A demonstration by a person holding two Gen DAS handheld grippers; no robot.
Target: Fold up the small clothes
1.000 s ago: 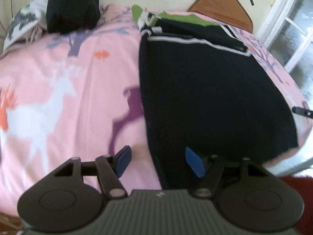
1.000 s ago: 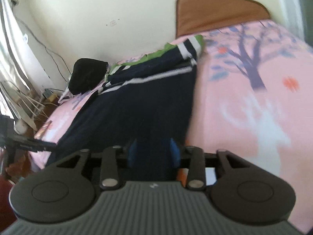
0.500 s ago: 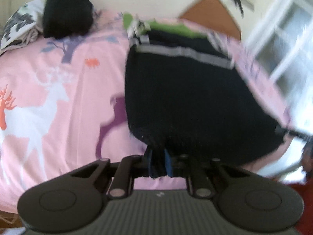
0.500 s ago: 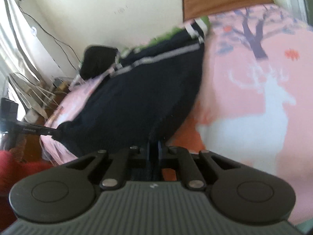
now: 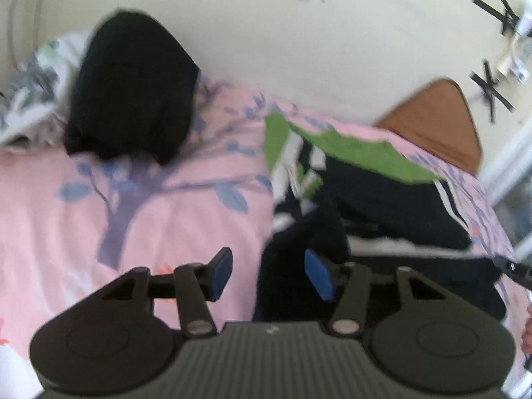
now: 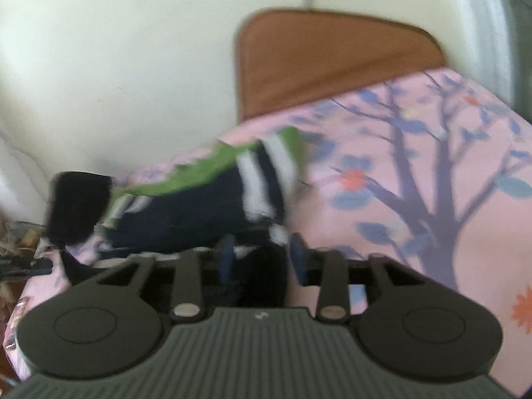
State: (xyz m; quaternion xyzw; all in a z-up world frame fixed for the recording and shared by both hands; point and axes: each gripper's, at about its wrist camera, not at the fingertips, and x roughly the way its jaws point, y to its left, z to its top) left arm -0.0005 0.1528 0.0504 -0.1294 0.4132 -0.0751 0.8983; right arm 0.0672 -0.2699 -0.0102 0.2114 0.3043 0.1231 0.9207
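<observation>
In the left wrist view, the left gripper is standing wide open, holding nothing. The dark navy top with green and white stripes is lying bunched on the pink tree-print bedsheet, beside one blue finger pad.

In the right wrist view, the right gripper is standing open too, with the dark navy top lying between its pads.

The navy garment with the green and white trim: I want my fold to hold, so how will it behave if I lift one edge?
The navy garment looks soft and floppy: it lies bunched in layers on the pink bedsheet, so a lifted edge would probably sag. It seems light. The fold may slip on release.
</observation>
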